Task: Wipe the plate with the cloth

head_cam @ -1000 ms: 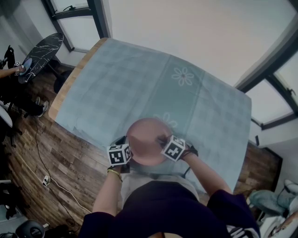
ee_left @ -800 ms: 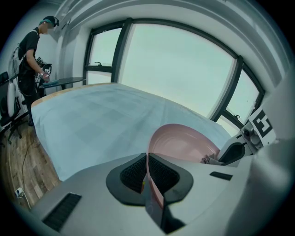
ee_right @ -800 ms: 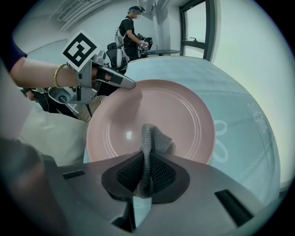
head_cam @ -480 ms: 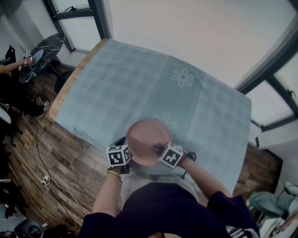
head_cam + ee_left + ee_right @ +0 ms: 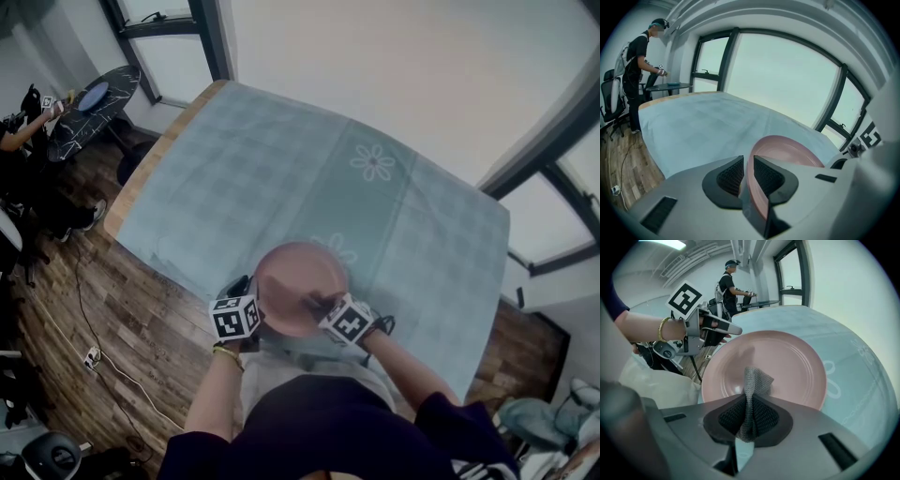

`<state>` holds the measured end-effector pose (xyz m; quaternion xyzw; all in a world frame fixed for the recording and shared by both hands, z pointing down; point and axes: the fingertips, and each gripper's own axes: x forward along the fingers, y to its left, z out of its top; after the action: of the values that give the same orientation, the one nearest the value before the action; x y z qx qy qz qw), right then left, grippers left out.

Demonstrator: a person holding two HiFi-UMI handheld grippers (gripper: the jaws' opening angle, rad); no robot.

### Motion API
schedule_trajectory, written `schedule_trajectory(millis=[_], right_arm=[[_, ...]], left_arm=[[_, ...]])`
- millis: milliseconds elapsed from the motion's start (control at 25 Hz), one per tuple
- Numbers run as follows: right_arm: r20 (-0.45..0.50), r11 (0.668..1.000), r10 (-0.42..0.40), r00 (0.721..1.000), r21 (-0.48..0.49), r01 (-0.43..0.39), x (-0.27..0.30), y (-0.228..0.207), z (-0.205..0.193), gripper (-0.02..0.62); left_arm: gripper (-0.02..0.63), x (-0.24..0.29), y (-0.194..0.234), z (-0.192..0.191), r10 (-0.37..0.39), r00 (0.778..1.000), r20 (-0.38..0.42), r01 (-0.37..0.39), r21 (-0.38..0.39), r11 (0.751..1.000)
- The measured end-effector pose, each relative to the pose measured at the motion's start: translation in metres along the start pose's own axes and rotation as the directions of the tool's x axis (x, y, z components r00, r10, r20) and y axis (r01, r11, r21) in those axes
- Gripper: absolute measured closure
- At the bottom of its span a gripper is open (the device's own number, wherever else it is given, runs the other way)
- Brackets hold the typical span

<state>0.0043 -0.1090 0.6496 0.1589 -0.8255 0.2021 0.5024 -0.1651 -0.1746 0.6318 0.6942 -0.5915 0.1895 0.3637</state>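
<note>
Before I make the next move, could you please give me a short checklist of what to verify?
1. Left claw shut on the plate rim: ok.
2. Right claw shut on the cloth: ok.
3. Cloth tip over the plate's face: ok.
4. Cloth actually pressing on the plate: cannot tell.
5. Plate lifted off the tablecloth: cannot tell.
</note>
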Motion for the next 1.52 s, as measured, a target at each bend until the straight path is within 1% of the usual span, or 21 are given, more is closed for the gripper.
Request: schedule_trajectory(millis=[80,160,280,400,480,600,720,960,1160,1320,1400,1520], right_arm=[[0.048,0.999,-0.007,0.999,0.039,0.005,-0.005,0.001,0.005,0.561],[0.099,0.997,-0.017,0.995,0.082,0.009,-0.010,0.002,0.012,0.561],[0.185,0.985,-0.059,0.981,0.169,0.028,-0.018,-0.001,0.019,0.561],[0.281,0.958,-0.109,0.953,0.286,0.025,-0.031,-0.003,0.023,0.561],[0.327,0.937,-0.144,0.934,0.348,0.022,-0.041,0.000,0.025,0.561],[0.365,0.916,-0.203,0.909,0.398,0.045,-0.055,0.008,0.024,0.561],[0.395,0.895,-0.244,0.886,0.444,0.049,-0.065,0.022,0.023,0.561],[0.428,0.868,-0.303,0.852,0.493,0.061,-0.074,0.059,0.020,0.561],[0.440,0.847,-0.341,0.831,0.526,0.070,-0.080,0.089,0.016,0.561],[0.455,0.844,-0.363,0.813,0.529,0.081,-0.089,0.115,0.013,0.561],[0.463,0.843,-0.380,0.801,0.530,0.093,-0.095,0.125,0.013,0.561],[0.475,0.832,-0.407,0.780,0.545,0.103,-0.101,0.139,0.011,0.561]], left_arm=[[0.535,-0.005,-0.002,0.003,-0.002,1.000,0.015,0.002,0.018,1.000],[0.532,-0.010,-0.004,0.008,-0.008,0.999,0.037,0.007,0.043,0.999],[0.532,-0.018,-0.012,0.015,-0.030,0.997,0.070,0.026,0.067,0.997],[0.534,-0.030,-0.026,0.018,-0.066,0.993,0.098,0.060,0.068,0.996],[0.534,-0.040,-0.037,0.019,-0.096,0.989,0.109,0.089,0.068,0.994],[0.539,-0.053,-0.054,0.018,-0.145,0.983,0.116,0.137,0.077,0.988],[0.549,-0.068,-0.065,0.011,-0.186,0.976,0.111,0.176,0.091,0.980],[0.563,-0.101,-0.076,-0.004,-0.245,0.963,0.112,0.234,0.107,0.966],[0.572,-0.128,-0.072,-0.019,-0.268,0.958,0.107,0.256,0.113,0.960],[0.578,-0.148,-0.070,-0.035,-0.285,0.954,0.096,0.273,0.117,0.955],[0.581,-0.156,-0.070,-0.044,-0.297,0.951,0.089,0.285,0.127,0.950],[0.588,-0.168,-0.070,-0.056,-0.316,0.945,0.079,0.303,0.138,0.943]])
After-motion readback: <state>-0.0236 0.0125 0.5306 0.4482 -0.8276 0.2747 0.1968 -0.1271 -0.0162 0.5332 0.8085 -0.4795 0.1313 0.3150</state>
